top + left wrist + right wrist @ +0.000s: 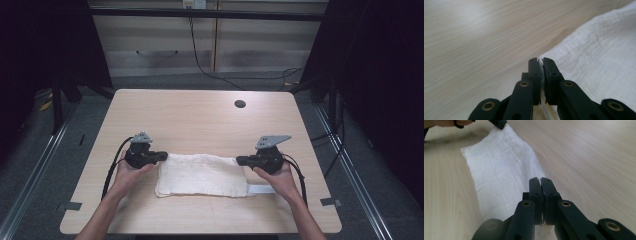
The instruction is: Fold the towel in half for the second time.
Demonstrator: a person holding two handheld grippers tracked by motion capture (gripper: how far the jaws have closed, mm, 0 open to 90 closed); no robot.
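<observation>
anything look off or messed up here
Nothing is spilled or damaged. The white cloth lies folded on the table, pinched at its far corners by the left gripper and right gripper. Its near edge is slightly uneven.

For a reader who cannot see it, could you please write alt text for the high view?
A person's two hands each hold a black gripper clamped on a far corner of a folded white cloth lying on a light wooden table: the left gripper on its left corner, the right gripper on its right.
</observation>
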